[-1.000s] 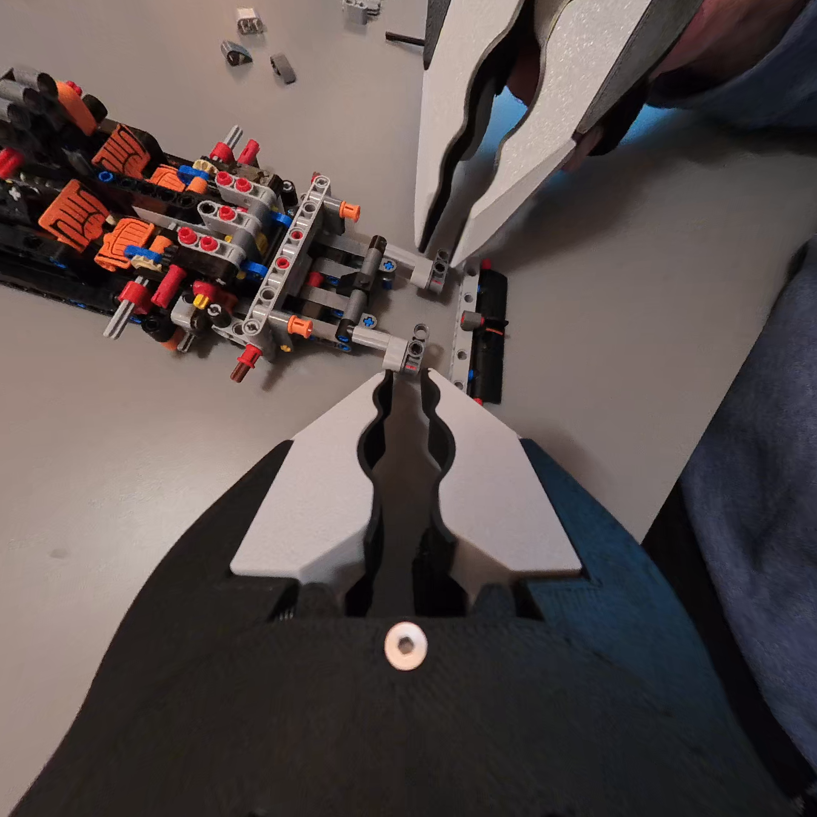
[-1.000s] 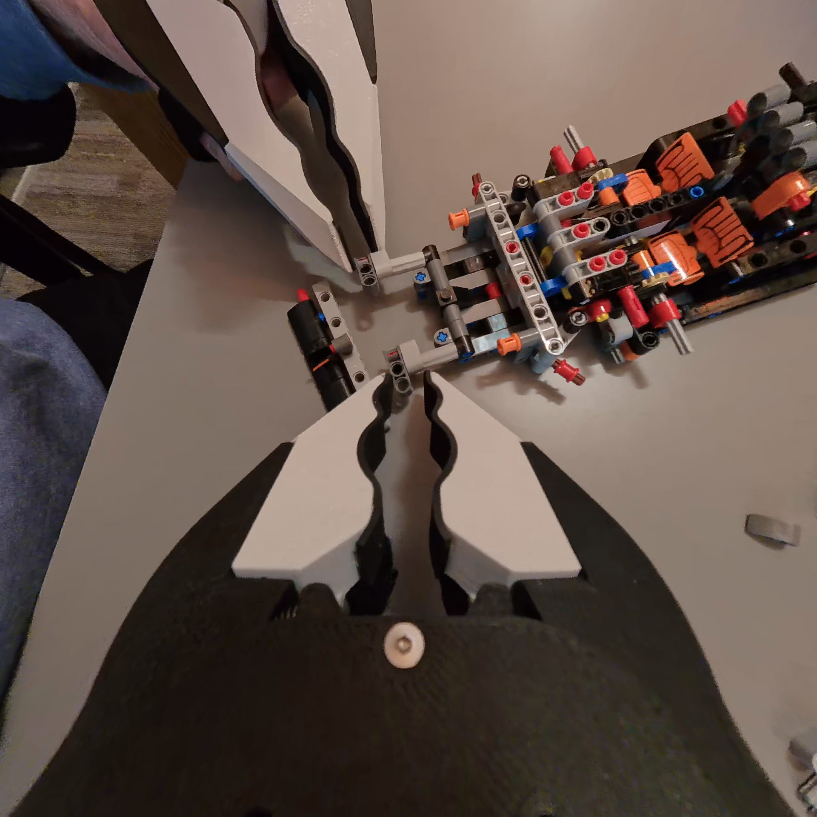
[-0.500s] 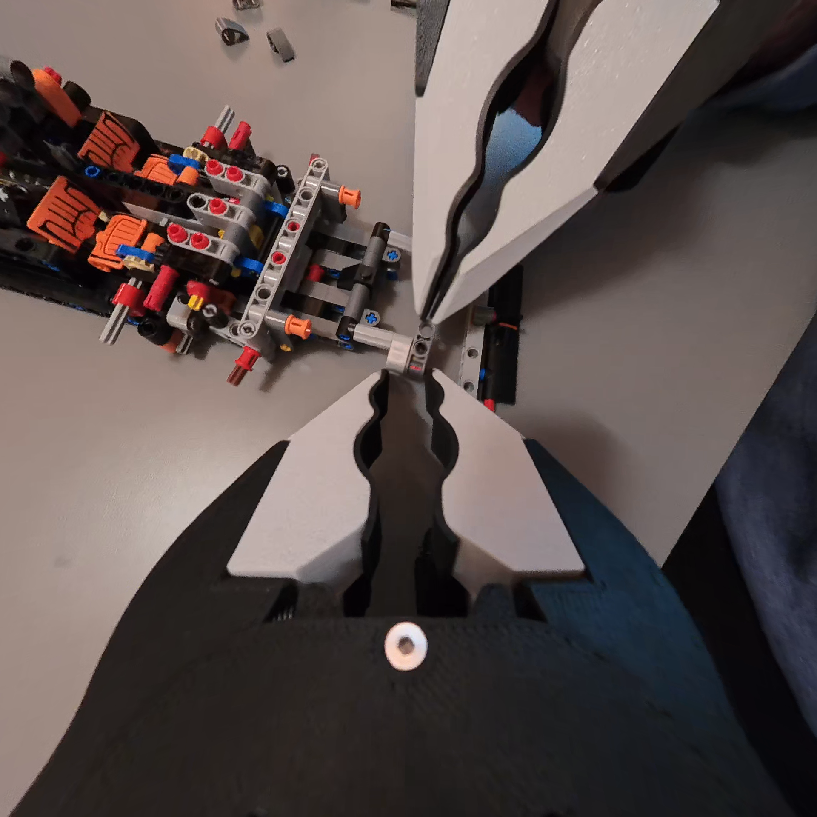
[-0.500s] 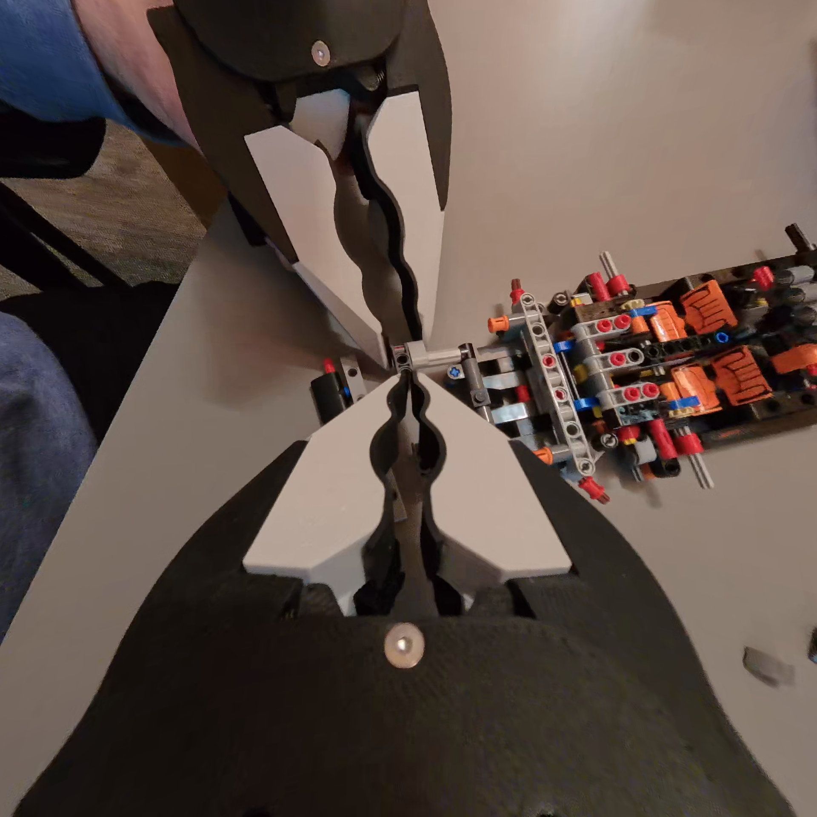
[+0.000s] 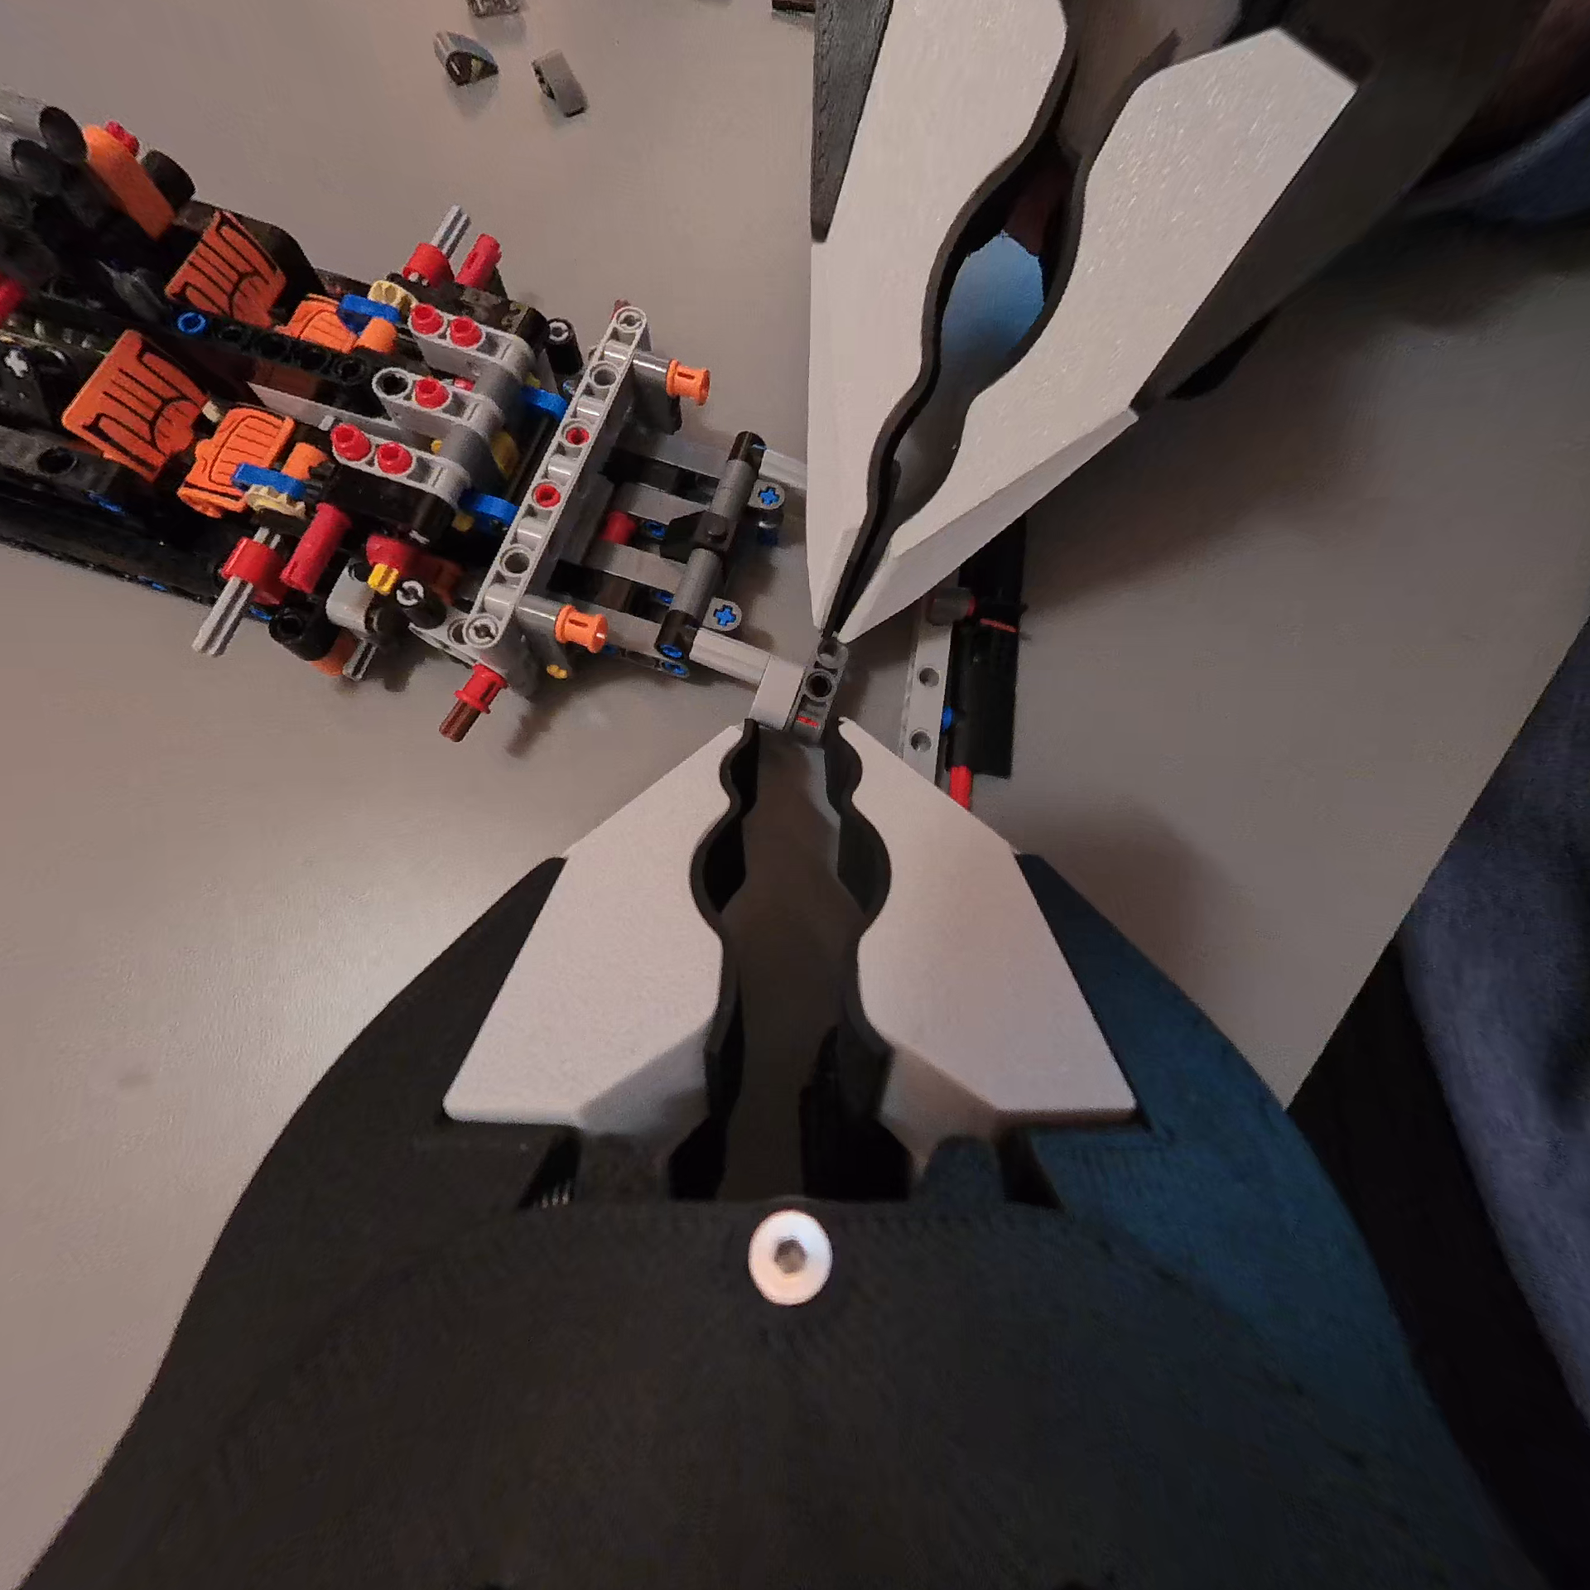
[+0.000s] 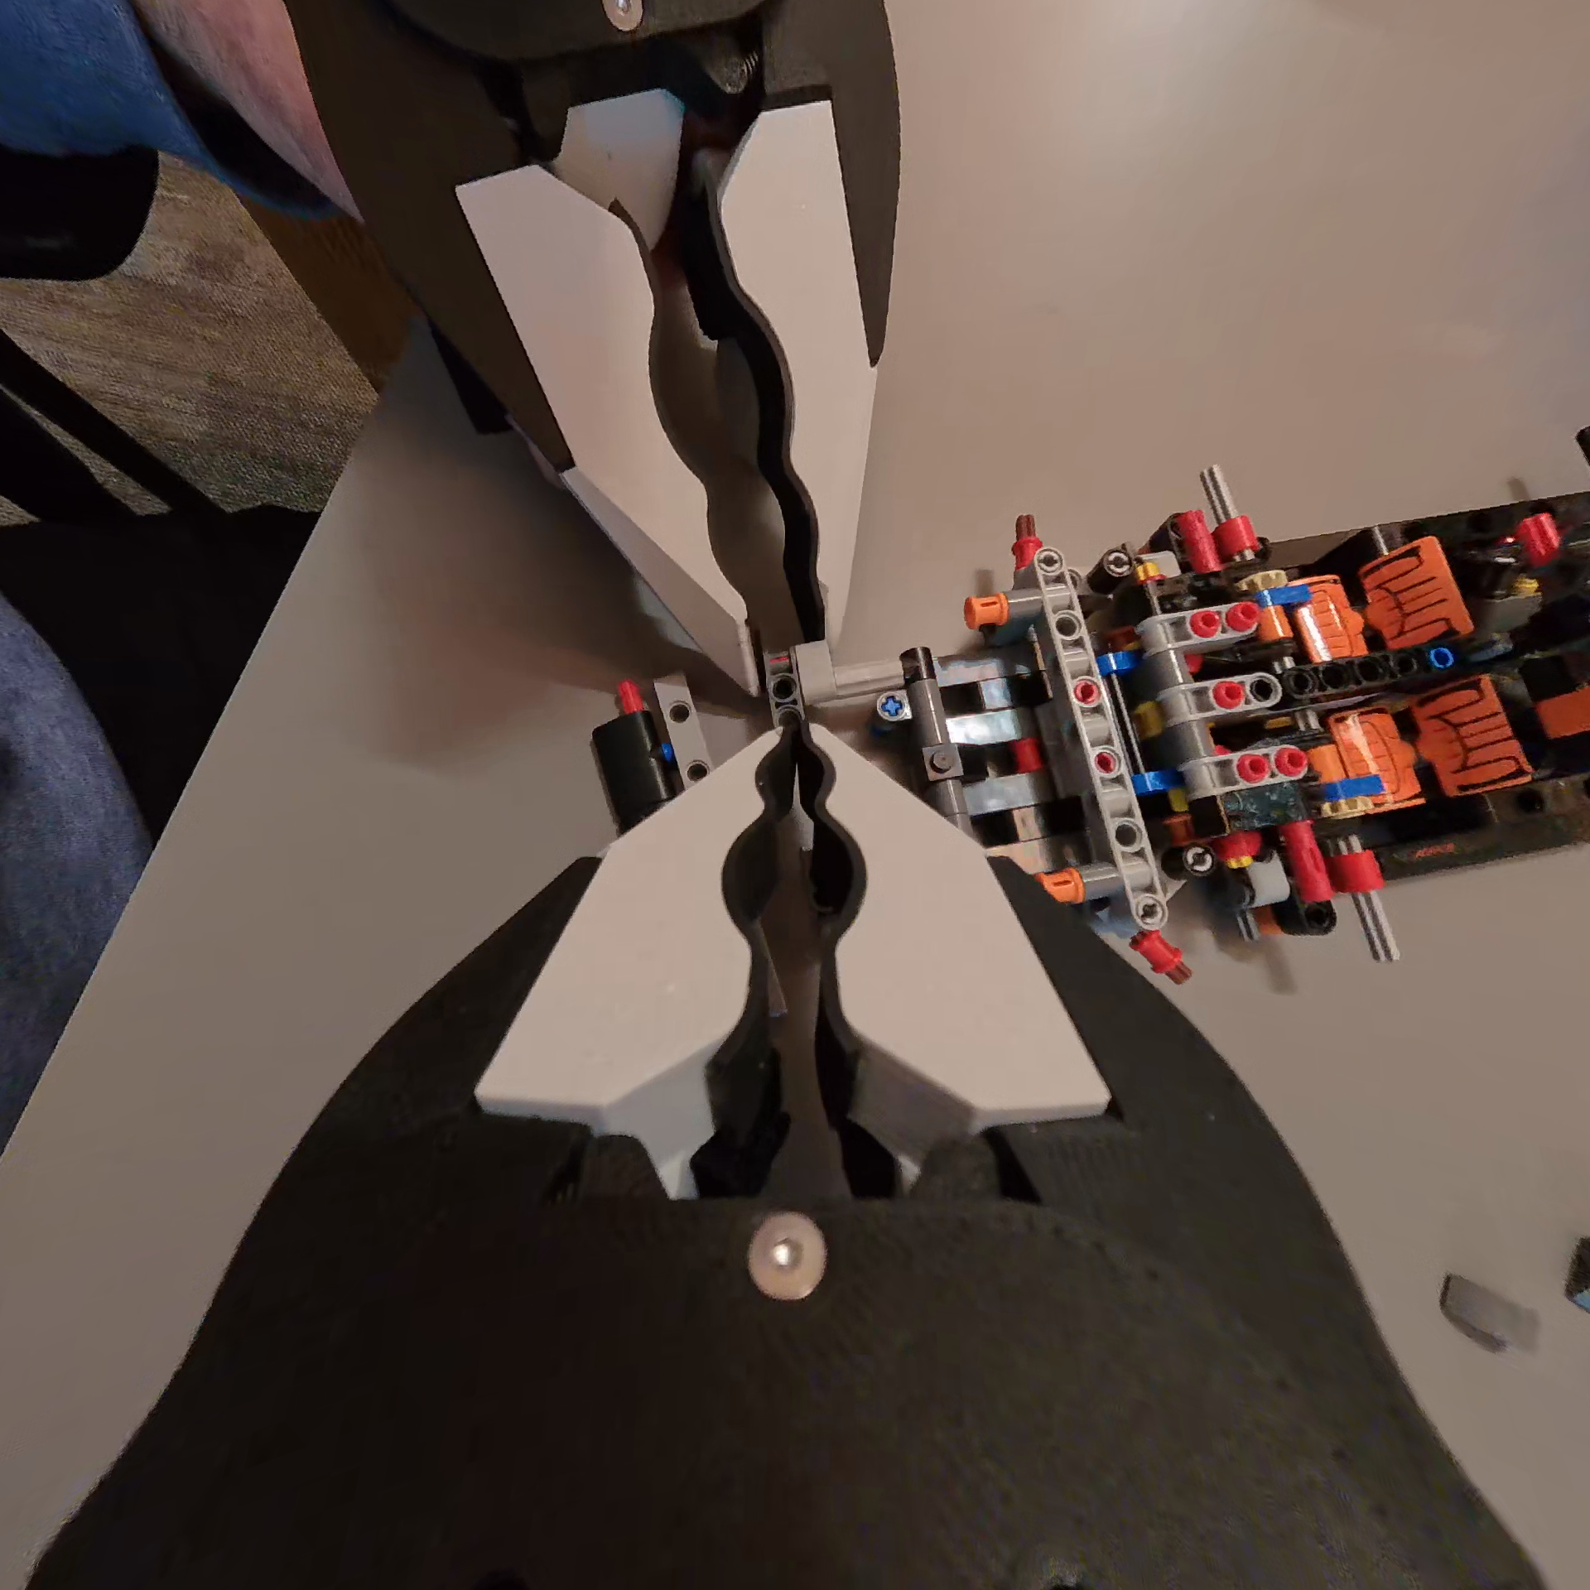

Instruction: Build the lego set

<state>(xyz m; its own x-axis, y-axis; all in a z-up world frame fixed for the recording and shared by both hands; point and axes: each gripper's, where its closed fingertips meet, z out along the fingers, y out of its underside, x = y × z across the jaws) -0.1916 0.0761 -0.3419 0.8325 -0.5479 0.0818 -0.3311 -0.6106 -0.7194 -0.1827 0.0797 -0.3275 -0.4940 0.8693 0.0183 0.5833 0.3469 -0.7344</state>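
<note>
The long black, orange and grey Technic model lies on the grey table, with two grey arms pointing at me; it also shows in the right wrist view. The near arm ends in a grey connector. My left gripper brackets that connector's end with its tips, jaws narrowly apart. My right gripper is shut, and its tips touch the same connector from the opposite side. It shows in the left wrist view. The far arm's end is hidden behind the right gripper.
A small black and grey sub-assembly with a red pin lies just behind the connector, near the table edge. Loose grey pieces lie far off. A person's blue-clad leg is beyond the edge. Both grippers' tips are close together, under 4 cm apart.
My right gripper left the far arm's connector, closed, and came across to the near arm's connector held by my left gripper. The left gripper and the model barely moved.
</note>
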